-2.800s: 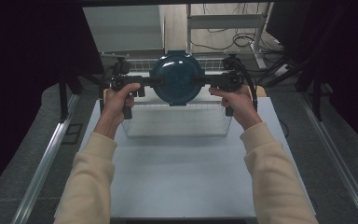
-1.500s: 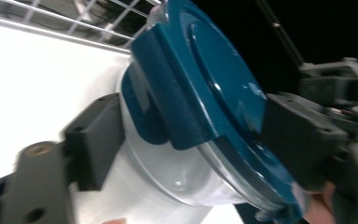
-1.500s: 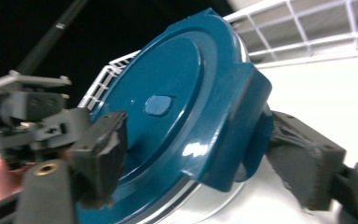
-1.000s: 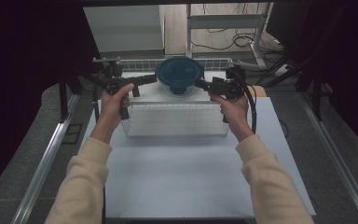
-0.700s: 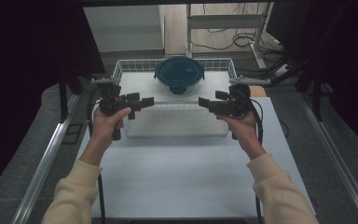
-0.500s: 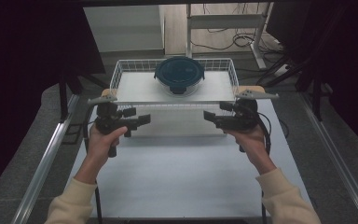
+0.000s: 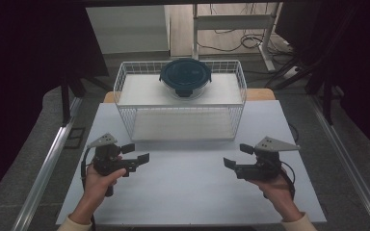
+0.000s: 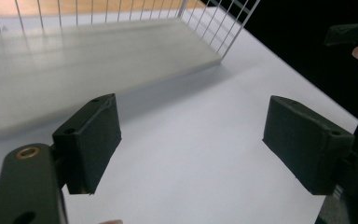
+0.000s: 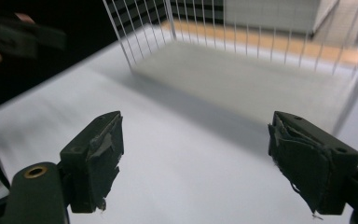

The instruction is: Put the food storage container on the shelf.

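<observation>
Both claws, left claw (image 7: 136,159) and right claw (image 7: 237,156), have withdrawn toward 6 o'clock on the tabletop (image 7: 188,192), released and empty, leaving the lidded glass container (image 7: 185,77) atop the wire rack (image 7: 180,108); placement appears complete.

I see the lidded container (image 7: 185,77) on the wire rack's (image 7: 180,122) top shelf, at the far side of the surface (image 7: 188,192); my tongs flank the near side.

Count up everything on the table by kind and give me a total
Wire rack: 1
Lidded container: 1
Grippers: 2, left and right
Total: 4
</observation>
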{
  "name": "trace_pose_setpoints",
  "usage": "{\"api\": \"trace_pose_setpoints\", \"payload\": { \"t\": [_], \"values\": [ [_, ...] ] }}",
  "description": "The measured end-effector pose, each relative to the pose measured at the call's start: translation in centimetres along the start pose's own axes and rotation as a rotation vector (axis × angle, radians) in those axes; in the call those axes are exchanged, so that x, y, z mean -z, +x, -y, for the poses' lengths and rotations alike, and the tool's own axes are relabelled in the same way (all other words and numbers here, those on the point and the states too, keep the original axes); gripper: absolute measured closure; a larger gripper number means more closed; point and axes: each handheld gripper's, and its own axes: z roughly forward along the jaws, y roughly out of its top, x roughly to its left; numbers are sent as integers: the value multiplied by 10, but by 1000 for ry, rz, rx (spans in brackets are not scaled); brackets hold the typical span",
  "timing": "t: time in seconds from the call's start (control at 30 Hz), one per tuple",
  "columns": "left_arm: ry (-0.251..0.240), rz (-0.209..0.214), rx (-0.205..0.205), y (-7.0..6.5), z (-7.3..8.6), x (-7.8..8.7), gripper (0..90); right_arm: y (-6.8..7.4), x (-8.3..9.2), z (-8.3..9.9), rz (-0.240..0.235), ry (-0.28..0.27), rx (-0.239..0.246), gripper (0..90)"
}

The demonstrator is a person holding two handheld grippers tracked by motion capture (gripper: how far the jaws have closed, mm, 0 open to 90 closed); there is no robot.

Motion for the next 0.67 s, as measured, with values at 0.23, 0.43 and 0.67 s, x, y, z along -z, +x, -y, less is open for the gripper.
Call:
{"api": "trace_pose_setpoints", "payload": {
  "t": [0.23,0.43,0.67],
  "values": [
    [53,-13,-23,-6,15,-11,193,-6,-15,27,35,86,-10,178],
    [67,-30,-40,-6,16,-15,192,-9,-15,28,39,76,-26,178],
    [60,-43,-15,-4,17,-13,193,-14,-12,28,38,63,-60,179]
  ]
}}
